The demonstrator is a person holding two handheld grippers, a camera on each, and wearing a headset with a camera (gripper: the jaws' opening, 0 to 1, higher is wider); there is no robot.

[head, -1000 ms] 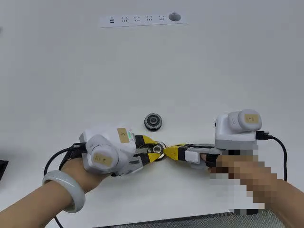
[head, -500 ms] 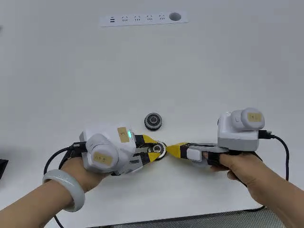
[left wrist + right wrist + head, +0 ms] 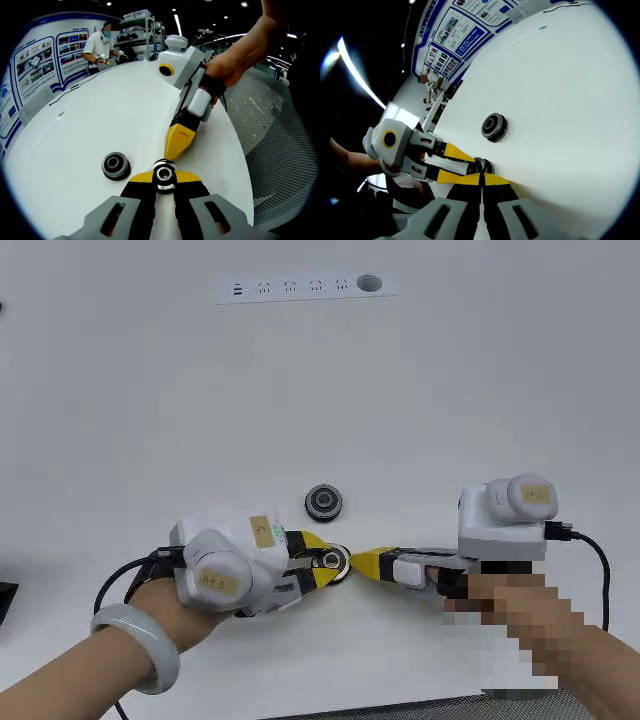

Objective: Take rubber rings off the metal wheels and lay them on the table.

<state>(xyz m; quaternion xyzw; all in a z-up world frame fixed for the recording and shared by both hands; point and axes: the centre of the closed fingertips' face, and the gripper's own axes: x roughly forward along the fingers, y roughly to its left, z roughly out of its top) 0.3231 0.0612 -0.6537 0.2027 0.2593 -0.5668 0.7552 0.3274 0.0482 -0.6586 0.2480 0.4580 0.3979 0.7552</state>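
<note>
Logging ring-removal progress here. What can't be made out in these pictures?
- Whether the small silver metal wheel carries a rubber ring: yellow jaws of the left gripper cover its rim, left gripper view.
- Whether the right gripper nips anything: its shut jaws hide the contact, right gripper view.
- The white power strip markings: too small, head view.
</note>
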